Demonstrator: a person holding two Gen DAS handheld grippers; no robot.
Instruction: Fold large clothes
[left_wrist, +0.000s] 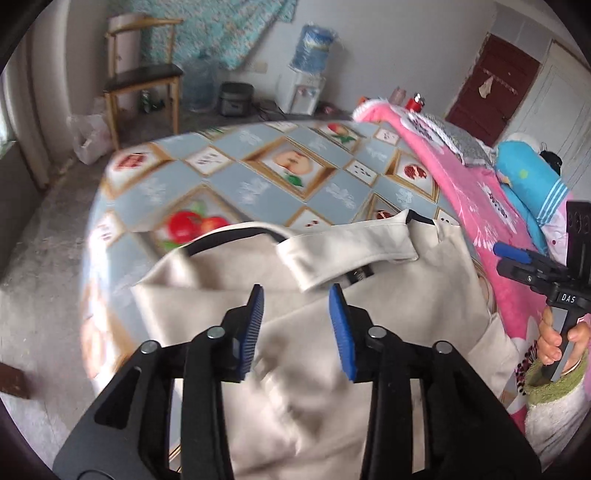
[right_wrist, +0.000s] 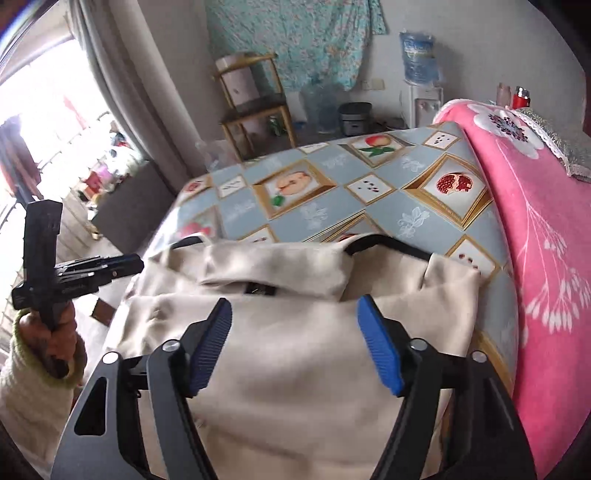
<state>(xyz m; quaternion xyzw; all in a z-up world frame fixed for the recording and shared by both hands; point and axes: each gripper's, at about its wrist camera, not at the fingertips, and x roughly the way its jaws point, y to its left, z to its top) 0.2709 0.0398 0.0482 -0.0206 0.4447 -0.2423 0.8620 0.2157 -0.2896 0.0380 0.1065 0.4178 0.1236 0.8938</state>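
Cream fabric: one coat lies on the fruit-print counter, collar at twelve o'clock. Left claw and right claw both stand apart, holding nothing, above it. Next, I judge, grip matching edges evenly, fold flat. Two claws, one coat, one pink blanket.

The cream coat lies spread flat in front of me on the counter, which is covered in a blue cloth with fruit pictures. Its collar end points away from me, the wide collar folded down, black lining showing along the neck edge and a small dark label under it. Its right edge lies beside a pink blanket.
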